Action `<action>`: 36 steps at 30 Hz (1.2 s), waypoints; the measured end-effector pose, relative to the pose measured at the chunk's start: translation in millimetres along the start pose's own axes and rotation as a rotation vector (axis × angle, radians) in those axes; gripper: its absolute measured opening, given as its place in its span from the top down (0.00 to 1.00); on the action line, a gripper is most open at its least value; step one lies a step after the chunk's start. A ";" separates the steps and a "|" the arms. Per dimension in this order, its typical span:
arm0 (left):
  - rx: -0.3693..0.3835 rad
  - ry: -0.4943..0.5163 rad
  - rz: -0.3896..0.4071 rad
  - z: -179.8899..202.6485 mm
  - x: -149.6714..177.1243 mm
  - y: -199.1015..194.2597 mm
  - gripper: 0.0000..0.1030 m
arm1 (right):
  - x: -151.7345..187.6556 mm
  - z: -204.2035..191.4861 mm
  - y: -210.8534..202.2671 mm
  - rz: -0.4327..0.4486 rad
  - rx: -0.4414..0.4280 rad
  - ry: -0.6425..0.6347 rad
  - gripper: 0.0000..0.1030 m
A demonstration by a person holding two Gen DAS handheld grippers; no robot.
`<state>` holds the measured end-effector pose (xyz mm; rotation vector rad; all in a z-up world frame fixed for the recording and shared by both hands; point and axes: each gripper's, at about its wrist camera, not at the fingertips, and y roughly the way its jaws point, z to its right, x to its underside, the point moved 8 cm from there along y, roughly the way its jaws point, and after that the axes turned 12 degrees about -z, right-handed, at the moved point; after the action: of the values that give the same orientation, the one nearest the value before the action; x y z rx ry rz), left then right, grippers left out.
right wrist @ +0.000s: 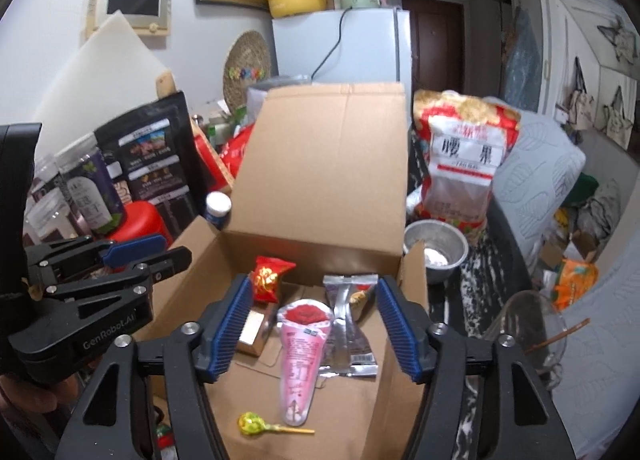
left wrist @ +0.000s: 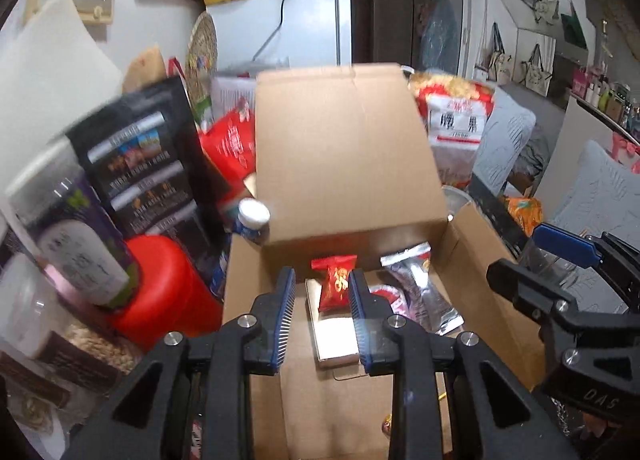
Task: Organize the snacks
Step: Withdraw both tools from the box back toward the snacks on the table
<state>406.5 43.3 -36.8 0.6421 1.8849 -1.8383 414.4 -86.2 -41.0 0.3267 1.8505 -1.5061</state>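
The cardboard box [right wrist: 320, 188] stands open ahead of both grippers, its lid propped back so snacks drop in freely. Inside lie a silver packet [right wrist: 348, 324], a pink cone packet [right wrist: 300, 344], a red candy [right wrist: 267, 278] and a lollipop [right wrist: 256, 423]. The right hand-held gripper [right wrist: 316, 328] is spread apart and empty; the left hand-held gripper [left wrist: 322, 320] is narrowly parted, holding nothing.

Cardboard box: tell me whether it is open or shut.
Open. The cardboard box has its lid flap standing up at the back, and the snacks lying inside are in plain view from above.
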 end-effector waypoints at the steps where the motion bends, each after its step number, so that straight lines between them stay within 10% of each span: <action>1: -0.002 0.005 0.010 1.3 -1.5 -6.2 0.71 | -1.0 -0.6 -5.2 0.009 0.003 -0.002 0.33; 5: -0.006 0.011 0.067 3.3 -6.3 -26.8 0.19 | -5.0 -0.7 -28.1 0.053 0.029 -0.006 0.21; 36: 0.055 0.067 0.207 22.0 69.1 -155.2 0.19 | 78.7 -31.6 -162.0 0.149 0.059 0.050 0.12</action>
<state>258.0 21.2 45.6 0.8927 1.7419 -1.7600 249.6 -121.9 29.8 0.5231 1.7805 -1.4636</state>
